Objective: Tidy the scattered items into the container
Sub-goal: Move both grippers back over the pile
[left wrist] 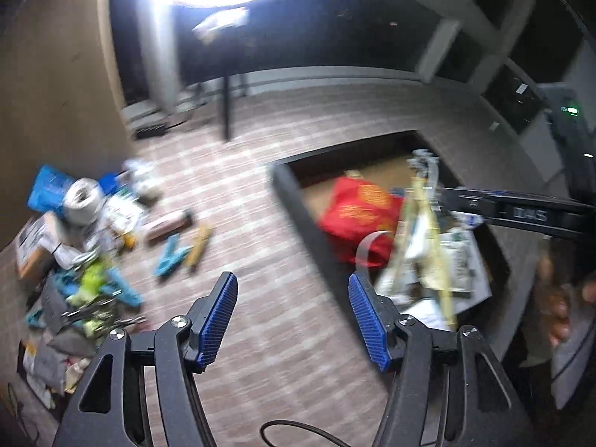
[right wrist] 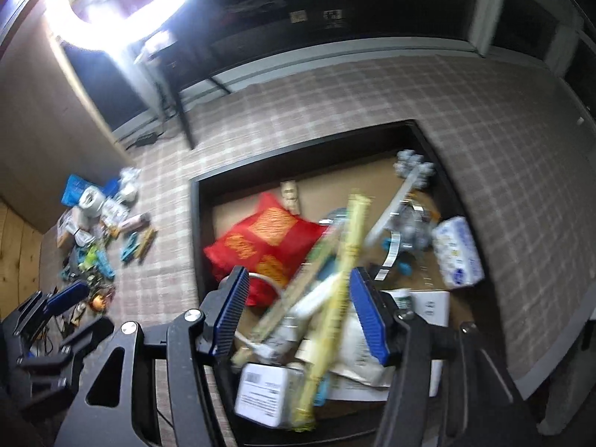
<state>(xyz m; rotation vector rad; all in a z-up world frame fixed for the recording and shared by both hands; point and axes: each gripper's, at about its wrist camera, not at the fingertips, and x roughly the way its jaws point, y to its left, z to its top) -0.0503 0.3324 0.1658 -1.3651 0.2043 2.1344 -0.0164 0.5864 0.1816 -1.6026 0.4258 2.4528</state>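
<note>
Left gripper (left wrist: 293, 320) wide open over carpet (left wrist: 283, 193), empty; right gripper (right wrist: 300, 314) open above box (right wrist: 197, 223), blurred yellow sticks (right wrist: 335, 298) between pads, not pinched

Left tongs (left wrist: 293, 322) gape over carpet (left wrist: 283, 193) — container (left wrist: 287, 190) just right.

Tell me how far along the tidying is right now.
Partly done. The container already holds a red bag, a white packet and papers. A long yellow-green packet appears blurred between the open jaws of the right gripper, seemingly dropping in. The left gripper is open and empty. A sizeable scattered pile remains on the floor.
</note>
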